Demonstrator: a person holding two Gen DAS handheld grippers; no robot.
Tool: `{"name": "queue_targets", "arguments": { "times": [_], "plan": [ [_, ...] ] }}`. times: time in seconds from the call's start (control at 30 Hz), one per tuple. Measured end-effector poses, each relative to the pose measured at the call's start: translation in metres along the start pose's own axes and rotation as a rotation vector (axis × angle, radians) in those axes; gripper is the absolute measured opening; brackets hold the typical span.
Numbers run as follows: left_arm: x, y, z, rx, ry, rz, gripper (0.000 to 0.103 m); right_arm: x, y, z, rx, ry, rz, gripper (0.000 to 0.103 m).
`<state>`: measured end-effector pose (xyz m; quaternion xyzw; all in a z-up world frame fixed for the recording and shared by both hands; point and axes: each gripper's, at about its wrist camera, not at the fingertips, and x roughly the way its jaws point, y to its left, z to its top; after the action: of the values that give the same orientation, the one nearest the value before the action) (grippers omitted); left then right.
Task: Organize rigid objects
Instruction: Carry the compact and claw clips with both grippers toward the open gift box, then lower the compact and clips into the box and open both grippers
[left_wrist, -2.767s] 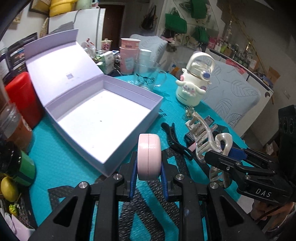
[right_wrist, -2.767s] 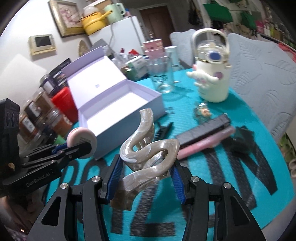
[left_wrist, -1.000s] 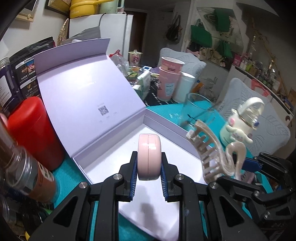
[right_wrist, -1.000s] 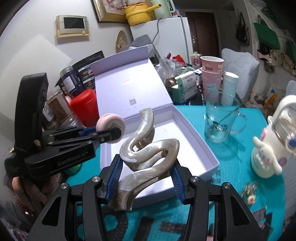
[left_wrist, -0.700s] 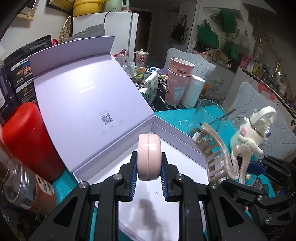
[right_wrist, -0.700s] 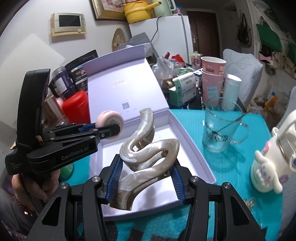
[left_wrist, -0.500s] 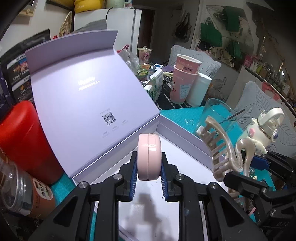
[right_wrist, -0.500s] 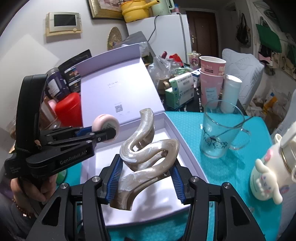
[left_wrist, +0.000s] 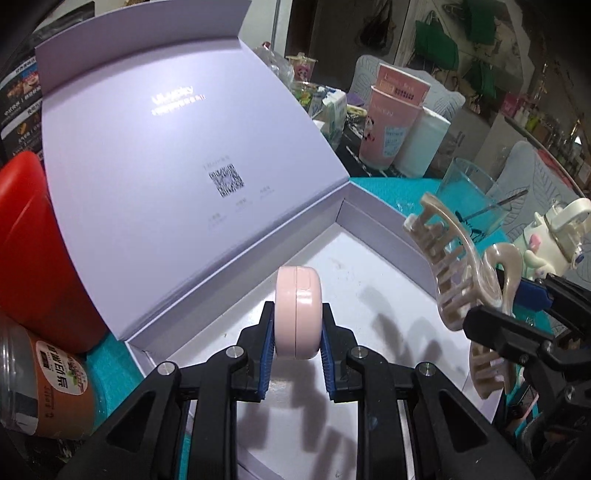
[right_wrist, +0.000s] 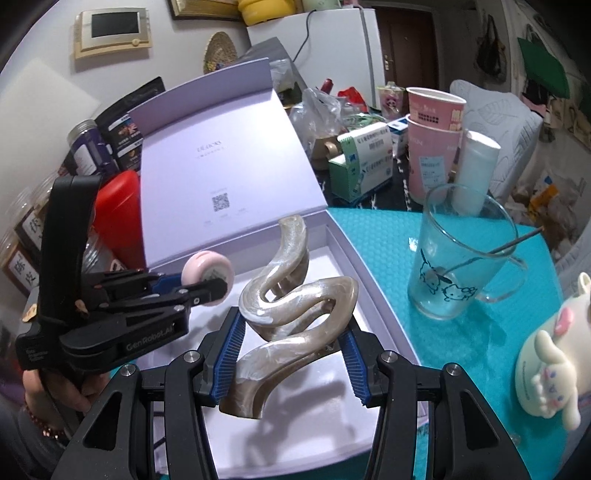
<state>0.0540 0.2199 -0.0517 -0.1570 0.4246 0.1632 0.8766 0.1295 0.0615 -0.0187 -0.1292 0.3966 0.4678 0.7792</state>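
Note:
My left gripper (left_wrist: 297, 350) is shut on a round pink compact (left_wrist: 298, 312), held on edge above the white floor of an open lilac box (left_wrist: 384, 225). In the right wrist view the same compact (right_wrist: 207, 275) hangs over the box's left half. My right gripper (right_wrist: 291, 356) is shut on a large pearly beige hair claw (right_wrist: 295, 291), also held over the box (right_wrist: 341, 240). From the left wrist view the claw (left_wrist: 458, 266) shows its teeth at the right. The box lid (left_wrist: 166, 147) stands raised behind.
A red canister (left_wrist: 33, 254) and spice jars (left_wrist: 44, 384) crowd the box's left side. A glass mug (right_wrist: 461, 254), pink paper cups (right_wrist: 434, 147) and a white cartoon-dog bottle (right_wrist: 554, 354) stand on the teal mat (right_wrist: 388, 229) to the right. A person's hand (right_wrist: 51, 391) holds the left gripper.
Both grippers have moved forward and down, from near the box's front to over its inside, each still holding its object. The box and lid now fill more of both views.

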Motion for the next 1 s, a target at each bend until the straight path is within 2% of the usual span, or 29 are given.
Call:
{"name": "queue_targets", "arguments": {
  "times": [0.27,0.4,0.67,1.0],
  "plan": [
    [0.01,-0.002,-0.002,0.006,0.029,-0.002,0.022,0.014,-0.005,-0.002,0.006,0.04,-0.013,0.051],
    [0.015,-0.004,-0.002,0.015,0.038,0.026,0.022,0.021,-0.006,-0.004,0.002,0.057,-0.034,0.051],
    [0.03,-0.008,-0.003,0.009,0.124,0.028,0.022,0.04,-0.009,-0.009,0.015,0.118,-0.048,0.051],
    [0.035,-0.014,0.002,0.009,0.138,0.049,0.022,0.051,-0.01,-0.016,-0.009,0.158,-0.11,0.051]
  ]
}}
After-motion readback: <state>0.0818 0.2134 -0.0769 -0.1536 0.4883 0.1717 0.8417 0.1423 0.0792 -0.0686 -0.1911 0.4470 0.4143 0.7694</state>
